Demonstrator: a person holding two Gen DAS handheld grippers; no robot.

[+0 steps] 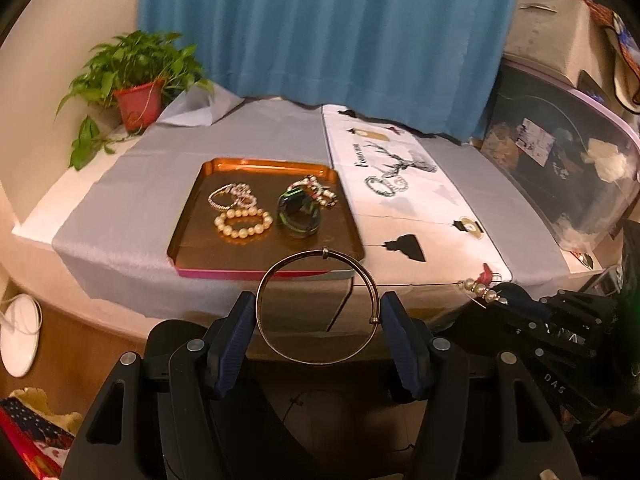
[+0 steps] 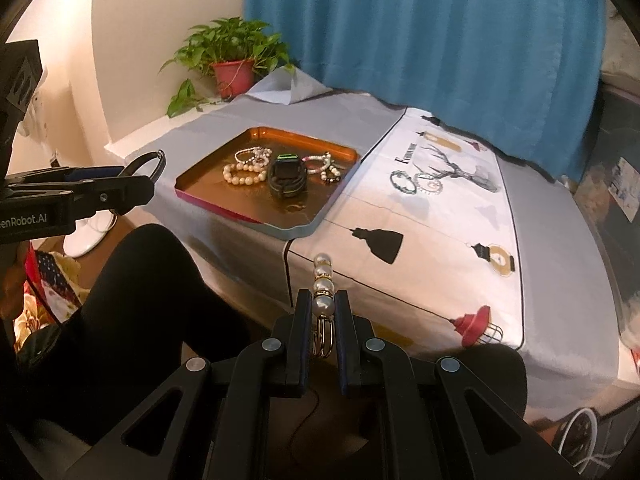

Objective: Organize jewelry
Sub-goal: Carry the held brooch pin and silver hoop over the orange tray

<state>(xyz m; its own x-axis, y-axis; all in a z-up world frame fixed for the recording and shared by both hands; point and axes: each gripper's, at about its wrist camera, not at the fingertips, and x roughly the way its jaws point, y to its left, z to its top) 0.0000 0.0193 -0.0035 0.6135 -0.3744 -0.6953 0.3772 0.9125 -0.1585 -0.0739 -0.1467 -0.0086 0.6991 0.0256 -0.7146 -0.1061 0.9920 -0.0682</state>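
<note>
My left gripper (image 1: 317, 304) is shut on a thin metal bangle (image 1: 324, 254), which is pinched across its width between the blue pads, in front of the table's near edge. Beyond it lies a copper tray (image 1: 240, 254) holding a pearl bracelet (image 1: 243, 222), sparkly bracelets (image 1: 234, 196), a green-and-black bangle (image 1: 299, 216) and beaded bracelets (image 1: 320, 190). My right gripper (image 2: 323, 306) is shut on a short pearl-and-gold piece (image 2: 323, 270) that sticks up past its tips, near the table's front edge. Two beaded bracelets (image 2: 404, 182) lie on the white printed cloth (image 2: 440, 240).
A potted plant (image 1: 138, 100) stands at the table's far left corner and a blue curtain (image 1: 320, 32) hangs behind. A clear storage box (image 1: 560, 168) crowds the right side. A person's black-clad leg (image 2: 140, 300) is below the table edge. A white fan (image 1: 18, 336) sits on the floor.
</note>
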